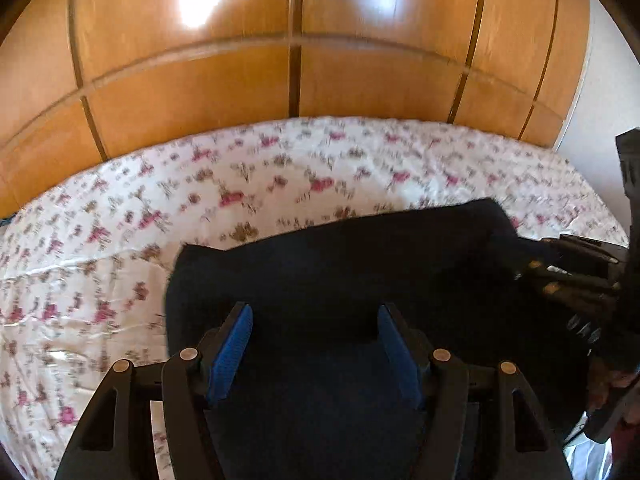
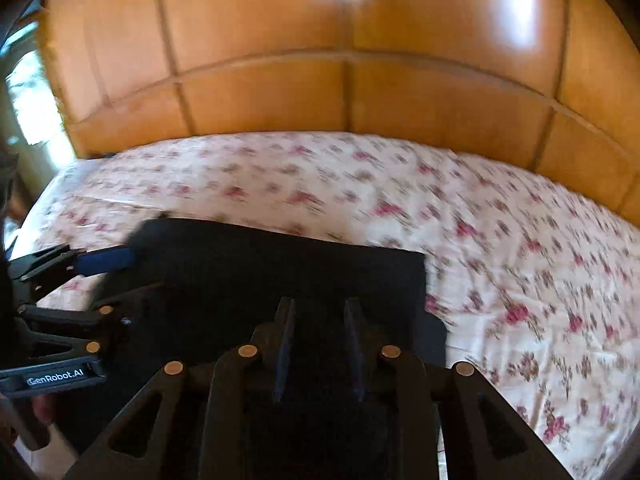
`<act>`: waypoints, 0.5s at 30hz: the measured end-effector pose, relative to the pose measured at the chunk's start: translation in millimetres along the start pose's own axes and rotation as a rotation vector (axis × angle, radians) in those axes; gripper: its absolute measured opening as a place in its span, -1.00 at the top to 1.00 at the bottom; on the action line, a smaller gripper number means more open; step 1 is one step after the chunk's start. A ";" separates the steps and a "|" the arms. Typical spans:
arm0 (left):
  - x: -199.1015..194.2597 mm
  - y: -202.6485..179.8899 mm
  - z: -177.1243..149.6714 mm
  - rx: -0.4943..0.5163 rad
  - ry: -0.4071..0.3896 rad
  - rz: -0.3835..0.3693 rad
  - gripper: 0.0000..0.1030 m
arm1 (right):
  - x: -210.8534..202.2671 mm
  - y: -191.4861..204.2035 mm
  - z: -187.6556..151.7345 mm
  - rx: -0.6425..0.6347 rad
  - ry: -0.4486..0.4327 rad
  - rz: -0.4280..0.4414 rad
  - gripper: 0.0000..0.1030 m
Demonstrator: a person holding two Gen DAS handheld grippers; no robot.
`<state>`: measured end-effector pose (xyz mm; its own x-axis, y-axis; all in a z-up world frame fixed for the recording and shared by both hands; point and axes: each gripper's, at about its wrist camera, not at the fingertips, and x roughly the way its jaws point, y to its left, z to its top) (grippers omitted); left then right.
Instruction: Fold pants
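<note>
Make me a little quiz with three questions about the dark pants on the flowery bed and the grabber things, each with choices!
1. Where does the dark navy folded pants lie?
A. on the white bedsheet with pink flowers
B. on a wooden floor
C. inside a drawer

2. What colour are the pads on the left gripper fingers?
A. red
B. blue
C. yellow

3. How do the fingers of the right gripper stand?
A. pressed flat together
B. apart, with a gap between them
C. clamped on a pillow

Answers:
1 A: the flowery sheet shows all around the pants, in front of the orange-brown wooden wardrobe.
2 B: both pads are bright blue in the left wrist view.
3 B: dark cloth shows between the two fingers in the right wrist view.
</note>
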<state>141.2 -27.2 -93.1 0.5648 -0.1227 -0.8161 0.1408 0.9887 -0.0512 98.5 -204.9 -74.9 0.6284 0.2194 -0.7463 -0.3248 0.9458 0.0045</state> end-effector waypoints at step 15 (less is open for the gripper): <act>0.8 4.5 -9.4 -0.044 -0.075 -0.037 -0.45 | 7.3 -22.0 -22.8 0.116 -0.149 0.063 0.90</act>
<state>134.7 -22.1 -99.3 0.6191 -0.1635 -0.7681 0.1277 0.9860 -0.1069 94.2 -229.5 -95.6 0.7103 0.3036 -0.6351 -0.2884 0.9485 0.1308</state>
